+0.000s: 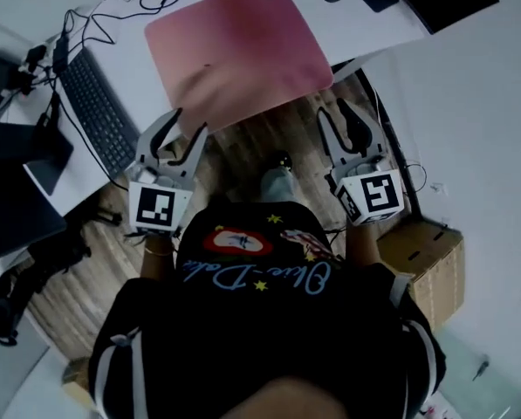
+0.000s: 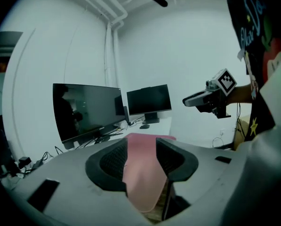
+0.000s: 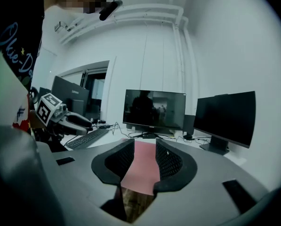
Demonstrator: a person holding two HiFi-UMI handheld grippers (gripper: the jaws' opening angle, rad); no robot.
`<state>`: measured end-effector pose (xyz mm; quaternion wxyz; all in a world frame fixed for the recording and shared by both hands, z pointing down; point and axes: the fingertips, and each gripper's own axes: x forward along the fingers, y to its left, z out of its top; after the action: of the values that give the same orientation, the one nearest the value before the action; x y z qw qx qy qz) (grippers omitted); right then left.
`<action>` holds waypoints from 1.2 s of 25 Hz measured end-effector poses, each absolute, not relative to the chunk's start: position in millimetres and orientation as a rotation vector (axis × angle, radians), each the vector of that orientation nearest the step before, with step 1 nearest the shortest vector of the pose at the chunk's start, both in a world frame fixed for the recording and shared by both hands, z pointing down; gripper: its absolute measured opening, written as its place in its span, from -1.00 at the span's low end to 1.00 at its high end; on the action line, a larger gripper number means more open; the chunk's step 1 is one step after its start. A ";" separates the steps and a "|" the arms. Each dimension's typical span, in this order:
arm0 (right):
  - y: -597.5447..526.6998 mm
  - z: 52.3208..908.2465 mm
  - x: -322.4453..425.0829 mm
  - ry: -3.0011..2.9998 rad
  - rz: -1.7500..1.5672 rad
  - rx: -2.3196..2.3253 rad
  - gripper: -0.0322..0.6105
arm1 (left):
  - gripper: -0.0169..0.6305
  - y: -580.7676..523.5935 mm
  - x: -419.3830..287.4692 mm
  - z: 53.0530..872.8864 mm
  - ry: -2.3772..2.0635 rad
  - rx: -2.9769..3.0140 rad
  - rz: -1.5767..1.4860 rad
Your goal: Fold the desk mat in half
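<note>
A black keyboard (image 1: 99, 112) lies on the white desk (image 1: 369, 26). The left gripper (image 1: 190, 122) has its jaws apart, with the near left corner of the pink rectangular desk mat (image 1: 243, 46) between them, unpinched. The mat lies flat, its long axis running left to right along the desk's front edge. The right gripper (image 1: 340, 116) also gapes empty, just short of the mat. What the brown cardboard box (image 1: 430, 264) on the floor holds cannot be made out.

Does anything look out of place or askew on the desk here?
Yes. The pink desk mat lies skewed on the white desk. Its near edge overhangs the desk front and droops over the wood floor.
</note>
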<state>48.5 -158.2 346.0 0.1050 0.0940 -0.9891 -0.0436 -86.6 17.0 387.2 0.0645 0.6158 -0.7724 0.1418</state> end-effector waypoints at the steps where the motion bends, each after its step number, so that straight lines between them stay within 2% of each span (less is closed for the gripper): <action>1: -166.6 349.3 44.4 -2.908 -0.142 0.240 -0.55 | -0.43 13.6 -87.4 391.4 -2.344 1.820 0.442; 8: -215.8 386.0 21.7 -2.802 -0.307 -0.004 -0.52 | -0.27 -10.6 -80.3 440.5 -2.328 1.601 0.730; 17: -240.8 467.6 11.7 -2.545 -0.689 -0.320 -0.37 | -0.21 -17.3 -68.7 516.0 -2.242 1.250 1.112; 30: -255.0 557.4 14.3 -2.277 -0.961 -0.449 -0.25 | -0.16 0.6 -78.0 591.0 -2.038 1.048 1.535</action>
<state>14.3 -255.0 557.4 0.3096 -0.1698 -0.8620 -0.3637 -78.0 0.6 591.0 0.1903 0.3729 -0.7254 0.5463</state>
